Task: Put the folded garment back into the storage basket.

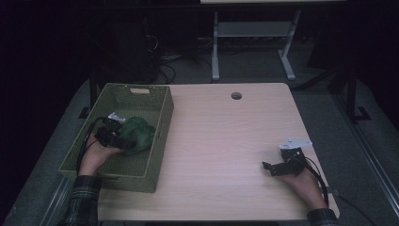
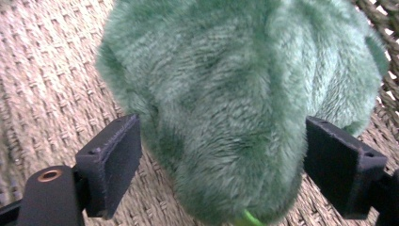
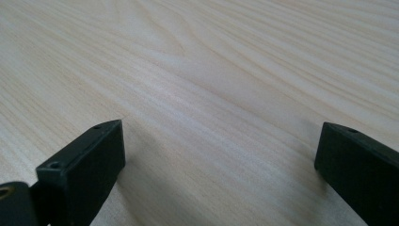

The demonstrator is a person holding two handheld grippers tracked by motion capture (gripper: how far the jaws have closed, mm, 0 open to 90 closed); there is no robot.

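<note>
Green plush toy (image 2: 244, 94) lengthwise between spread left gripper (image 2: 221, 169) jaws, in woven basket (image 1: 141, 96).

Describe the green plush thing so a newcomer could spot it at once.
Start at the wooden table; a green woven basket sits on its left side. Inside lies the green plush toy, by the left tool. It is the only soft, furry thing there.

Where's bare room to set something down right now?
The tabletop is bare between the basket and the right tool, up to the round hole. The basket's middle is crowded: the green plush and the left tool.
</note>
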